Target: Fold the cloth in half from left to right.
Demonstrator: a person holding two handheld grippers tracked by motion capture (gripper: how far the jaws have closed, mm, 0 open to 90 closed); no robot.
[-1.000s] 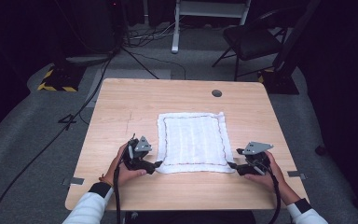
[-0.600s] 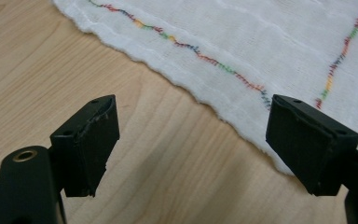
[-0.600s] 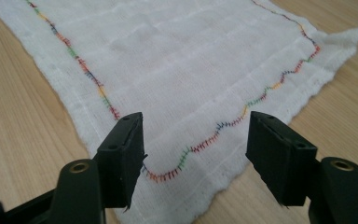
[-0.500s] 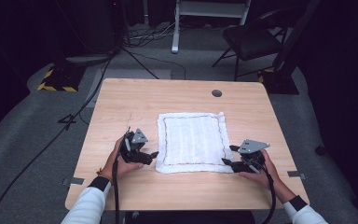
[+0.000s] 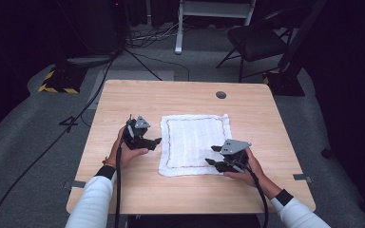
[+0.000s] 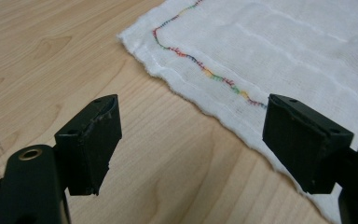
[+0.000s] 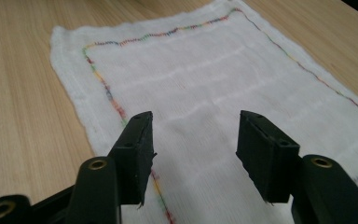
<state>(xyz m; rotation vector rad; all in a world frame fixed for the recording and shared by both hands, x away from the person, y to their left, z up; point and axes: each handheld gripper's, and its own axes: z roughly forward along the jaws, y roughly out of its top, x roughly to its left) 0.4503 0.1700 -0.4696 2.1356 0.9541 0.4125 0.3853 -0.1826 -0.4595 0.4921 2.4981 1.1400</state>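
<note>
We see the white cloth lying between our left hand-held gripper and right hand-held gripper, the left's jaws wide and empty beside its left edge, the right's just narrowing, empty, over its near right corner.

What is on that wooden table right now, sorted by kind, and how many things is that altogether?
White cloth with coloured stitching, lying flat: 1
Hand-held black grippers: 2, the left gripper at the cloth's left edge and the right gripper over its near right part, both with jaws apart and nothing between them
Total: 3
</note>
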